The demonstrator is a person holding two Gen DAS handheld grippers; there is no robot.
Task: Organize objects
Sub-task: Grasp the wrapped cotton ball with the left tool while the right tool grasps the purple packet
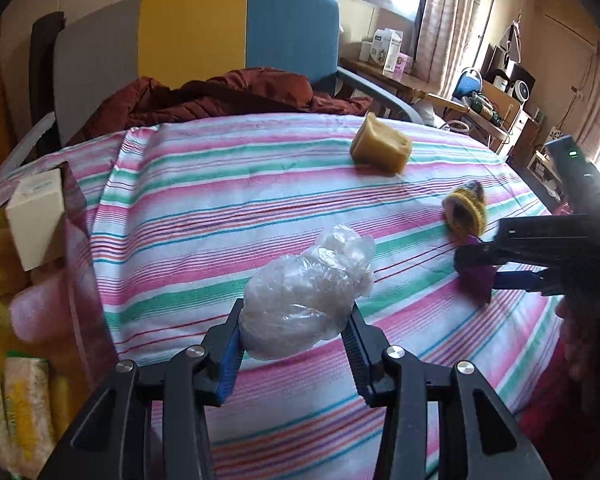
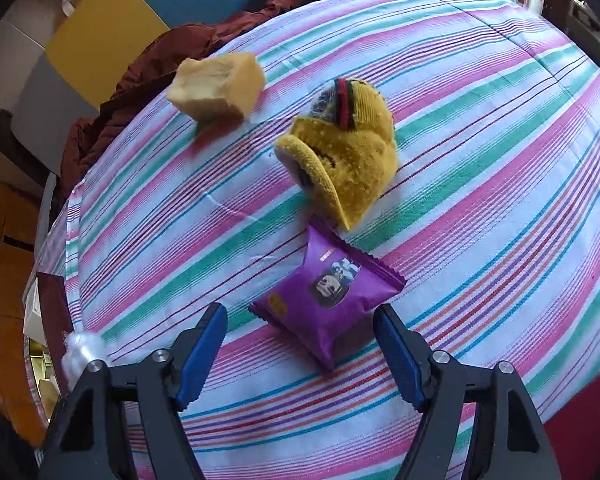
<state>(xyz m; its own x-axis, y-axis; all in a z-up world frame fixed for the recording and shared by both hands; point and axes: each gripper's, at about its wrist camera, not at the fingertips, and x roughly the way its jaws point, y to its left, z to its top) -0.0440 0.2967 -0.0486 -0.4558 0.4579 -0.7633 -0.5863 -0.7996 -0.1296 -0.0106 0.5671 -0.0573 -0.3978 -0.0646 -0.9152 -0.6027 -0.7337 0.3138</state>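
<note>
Left gripper (image 1: pixel 296 344) is clamped on a crumpled clear plastic bag (image 1: pixel 306 300), pads pressing both sides, bag held just above the pink, green and white striped cloth surface (image 1: pixel 220 184). Right gripper (image 2: pixel 300 354) stands about half open with nothing held; the purple foil snack packet (image 2: pixel 328 296) lies on the cloth between and just ahead of its blue pads (image 2: pixel 198 354), not touched. Taking the packet as landmark: a yellow knitted sock with a red and black band (image 2: pixel 348 148) sits just beyond it, nearly touching its far edge; a pale yellow block of sponge-like foam (image 2: pixel 218 88) is further beyond and to the left, well apart; the plastic bag is off to its left. A white carton box (image 1: pixel 36 220) stands past the surface's left edge. Step looks like pick-up: bag already lifted, packet being approached. Next move probably needs the right gripper lowered around the packet, jaws straddling its puffed middle, then closing gently since foil can slip or crush. Drop-off place can't be told.
</note>
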